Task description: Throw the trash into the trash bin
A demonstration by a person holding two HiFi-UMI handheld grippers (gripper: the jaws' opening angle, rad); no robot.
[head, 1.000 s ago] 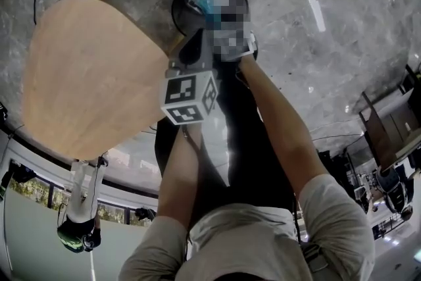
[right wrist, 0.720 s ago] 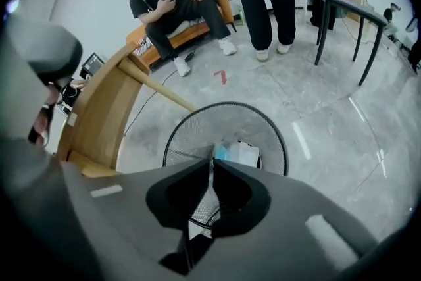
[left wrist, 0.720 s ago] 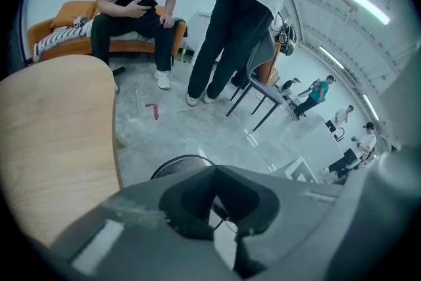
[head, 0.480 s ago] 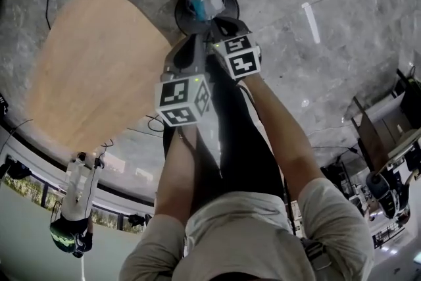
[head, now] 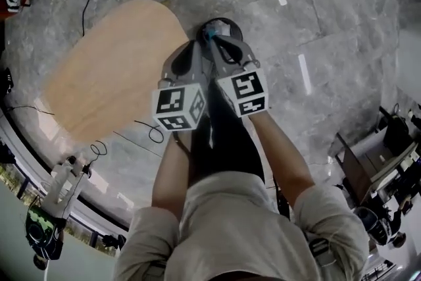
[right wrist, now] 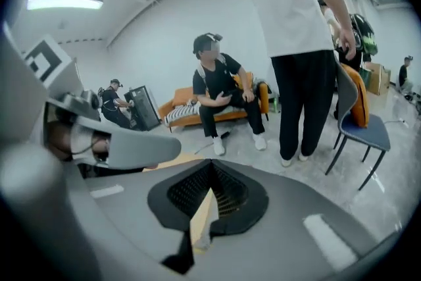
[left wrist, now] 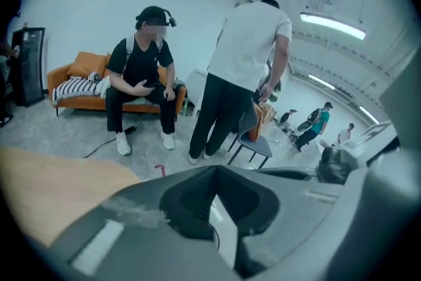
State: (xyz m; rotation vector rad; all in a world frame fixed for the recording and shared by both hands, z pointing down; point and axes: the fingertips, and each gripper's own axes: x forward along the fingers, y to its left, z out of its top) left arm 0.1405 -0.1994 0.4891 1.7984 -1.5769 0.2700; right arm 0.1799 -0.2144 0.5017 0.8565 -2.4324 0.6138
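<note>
the trash [head: 212,29] lies in the trash bin [head: 233,27] on the floor, at 12 o'clock from the left hand-held gripper [left wrist: 214,174] and right hand-held gripper [right wrist: 210,168], both shut tight, holding nothing. it looks light, soft and crinkly, i think; pinch a loose top edge to lift it.

Wooden table [head: 99,82] blocks the left side. Trash bin [head: 227,27] stands far centre, just beside it. Bare floor [head: 329,56] right: open passage.
</note>
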